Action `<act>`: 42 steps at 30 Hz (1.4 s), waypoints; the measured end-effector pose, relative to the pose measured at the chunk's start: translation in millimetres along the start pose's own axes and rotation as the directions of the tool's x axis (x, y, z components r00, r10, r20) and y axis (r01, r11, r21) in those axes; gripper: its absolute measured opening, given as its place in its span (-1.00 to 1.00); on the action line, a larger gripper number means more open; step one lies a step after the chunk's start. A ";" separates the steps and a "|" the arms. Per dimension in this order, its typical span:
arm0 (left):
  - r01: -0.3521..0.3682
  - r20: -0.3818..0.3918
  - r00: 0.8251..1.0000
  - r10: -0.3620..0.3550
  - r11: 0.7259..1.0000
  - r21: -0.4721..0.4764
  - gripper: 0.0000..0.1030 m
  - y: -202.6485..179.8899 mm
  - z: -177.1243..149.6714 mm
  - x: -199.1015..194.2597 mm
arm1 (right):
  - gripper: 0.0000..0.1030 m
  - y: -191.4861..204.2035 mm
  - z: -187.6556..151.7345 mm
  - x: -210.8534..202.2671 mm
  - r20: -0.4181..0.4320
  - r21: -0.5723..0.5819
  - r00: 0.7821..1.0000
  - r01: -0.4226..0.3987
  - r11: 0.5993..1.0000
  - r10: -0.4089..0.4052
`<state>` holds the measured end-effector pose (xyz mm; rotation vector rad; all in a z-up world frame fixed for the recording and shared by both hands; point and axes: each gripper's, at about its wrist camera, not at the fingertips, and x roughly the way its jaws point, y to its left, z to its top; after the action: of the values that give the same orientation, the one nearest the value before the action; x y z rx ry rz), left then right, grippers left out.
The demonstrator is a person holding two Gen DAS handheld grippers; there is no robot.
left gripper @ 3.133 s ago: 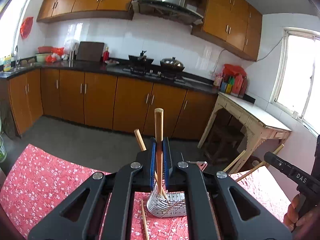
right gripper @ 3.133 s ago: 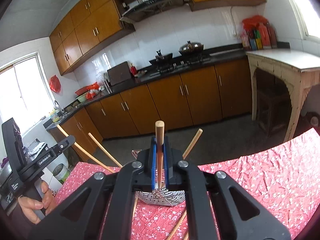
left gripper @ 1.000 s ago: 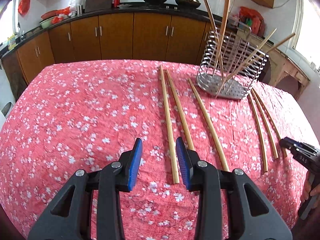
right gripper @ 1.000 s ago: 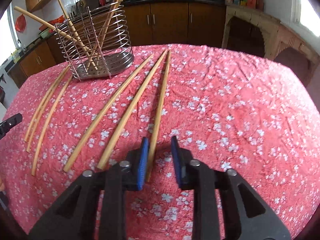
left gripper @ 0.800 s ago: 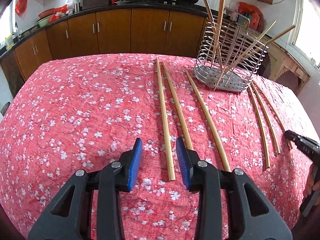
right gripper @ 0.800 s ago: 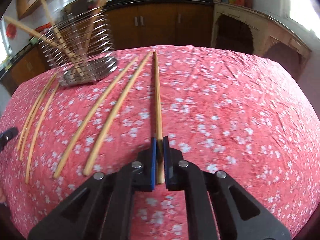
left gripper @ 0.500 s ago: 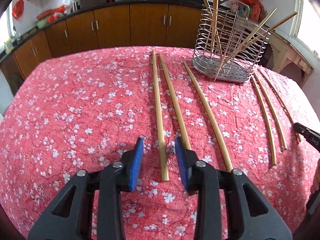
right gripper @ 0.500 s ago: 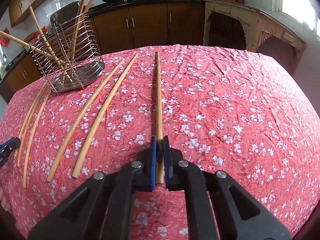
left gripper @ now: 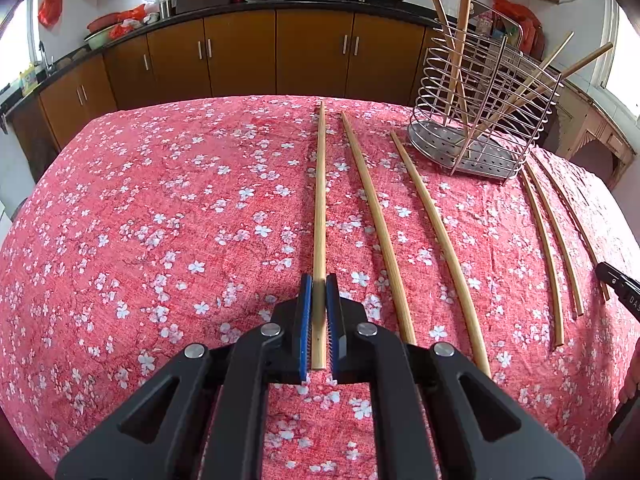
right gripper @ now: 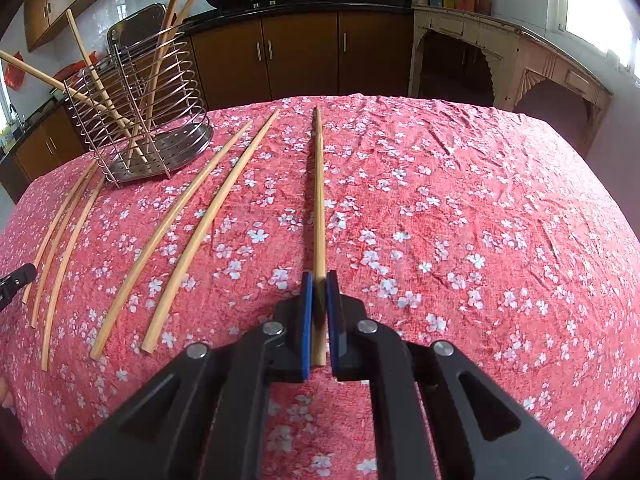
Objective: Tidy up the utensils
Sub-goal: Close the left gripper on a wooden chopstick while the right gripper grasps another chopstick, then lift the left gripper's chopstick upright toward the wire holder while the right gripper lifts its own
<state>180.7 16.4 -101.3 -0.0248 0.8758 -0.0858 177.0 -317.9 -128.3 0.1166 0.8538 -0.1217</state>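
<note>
A: Left claw (left gripper: 319,284): jaws closed on the near end of one chopstick (left gripper: 319,184), which lies on the red flowered cloth (left gripper: 160,216). Half a second earlier these jaws were parted around it.

B: Right claw (right gripper: 319,280): closed on a chopstick (right gripper: 319,196) too, near end gripped, far end toward the cupboards (right gripper: 300,48). That grip is unchanged from half a second earlier. It cannot be told whether either stick is lifted off the cloth.

A: Loose sticks counted in the left view: one gripped, two thick ones (left gripper: 376,216) beside it on the right, three thin ones (left gripper: 544,248) past the wire rack (left gripper: 484,120). Six in all.

B: The same six are counted in the right view: one gripped, two thick (right gripper: 208,216), three thin (right gripper: 64,240) at the left edge.

A: Rack: four sticks are seen leaning in it; two tops are cut off by the frame.

B: The rack (right gripper: 144,120) stands at the far left of the cloth. The other tool is shown only as a black tip at the frame edge in both views.
</note>
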 end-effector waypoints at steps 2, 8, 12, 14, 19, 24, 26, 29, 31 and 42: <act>0.006 0.000 1.000 -0.006 1.000 -0.005 -0.85 1.6 -0.3 0.5 | -0.84 -0.6 0.1 -0.2 0.000 0.003 1.000 -0.003 1.000 0.003; 0.021 0.002 1.000 -0.021 1.000 -0.019 -0.85 2.6 -0.7 0.1 | -0.84 -1.9 0.6 -0.2 -0.001 0.015 1.000 -0.013 1.000 0.013; 0.026 0.002 1.000 -0.026 0.999 -0.023 -0.85 3.9 -0.7 -0.9 | -0.84 -0.6 1.3 -0.2 -0.002 0.018 1.000 -0.014 1.000 0.014; 0.028 0.002 1.000 -0.028 0.999 -0.024 -0.85 4.8 -0.7 -1.6 | -0.84 -0.6 1.3 -0.1 -0.002 0.018 1.000 -0.014 1.000 0.014; 0.033 0.002 0.999 -0.033 0.999 -0.029 -0.85 5.6 -0.6 -1.7 | -0.84 -0.2 1.3 -0.3 -0.001 0.022 1.000 -0.016 1.000 0.016; 0.010 -0.001 1.000 -0.010 1.000 0.008 -0.87 -1.0 -0.4 -1.9 | -0.85 -1.4 -0.2 -1.8 0.002 0.049 0.999 -0.042 0.998 0.042; 0.015 -0.003 1.000 -0.015 1.000 0.026 -0.87 -2.2 -3.8 -5.9 | -0.85 -2.2 -2.7 -7.5 0.005 0.050 0.999 -0.038 0.998 0.038; 0.029 0.033 0.999 -0.030 0.999 0.037 -0.87 -0.2 -8.0 -20.5 | -0.85 -2.0 -4.0 -27.3 0.060 0.024 0.998 -0.018 1.000 0.017; 0.031 0.072 0.997 -0.034 0.998 0.047 -0.87 2.1 -8.0 -34.5 | -0.85 -1.8 -1.7 -44.8 0.110 0.003 0.994 -0.001 1.000 0.001; 0.069 0.402 0.912 -0.086 0.996 0.056 -0.87 15.3 27.5 -142.1 | -0.85 2.5 25.7 -139.3 0.413 -0.052 0.911 0.015 0.999 0.008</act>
<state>112.3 43.4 24.2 -0.0381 0.4571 -0.1665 105.7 -311.0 -6.0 0.0349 0.4324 -0.1209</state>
